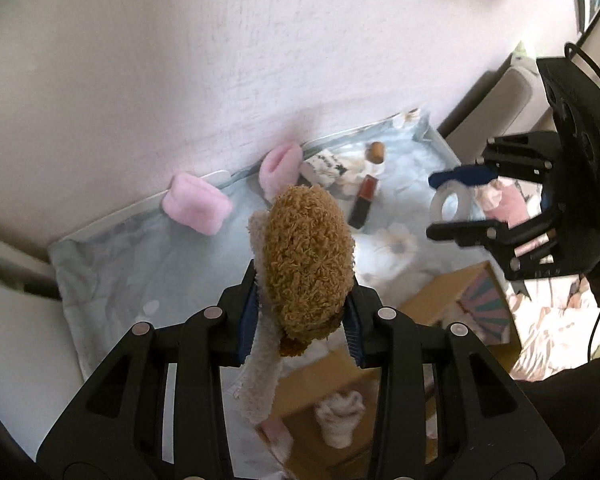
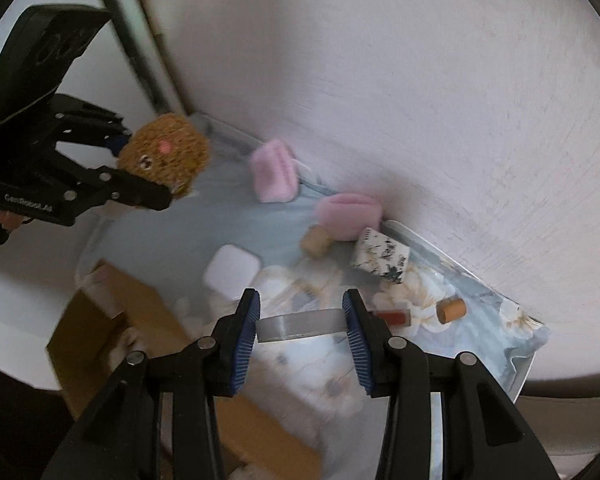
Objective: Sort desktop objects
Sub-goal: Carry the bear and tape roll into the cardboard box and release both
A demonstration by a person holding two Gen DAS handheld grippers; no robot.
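My left gripper (image 1: 300,316) is shut on a brown curly plush toy (image 1: 308,264) with a cream body, held up above the table; from the right wrist the same plush toy (image 2: 166,154) shows its face between the left gripper's fingers (image 2: 140,192). My right gripper (image 2: 300,328) is shut on a clear tape roll (image 2: 300,324), pads pressing its two sides. In the left wrist view that right gripper (image 1: 456,204) holds the tape roll (image 1: 452,204) above the table's right part.
A pale floral cloth (image 2: 204,220) covers the table by a white wall. On it lie two pink fluffy items (image 2: 274,176) (image 2: 350,214), a patterned box (image 2: 380,258), two corks (image 2: 452,310) (image 2: 316,240), a lipstick (image 1: 364,200), a white case (image 2: 230,270). Open cardboard boxes (image 1: 460,300) (image 2: 112,328) stand nearer.
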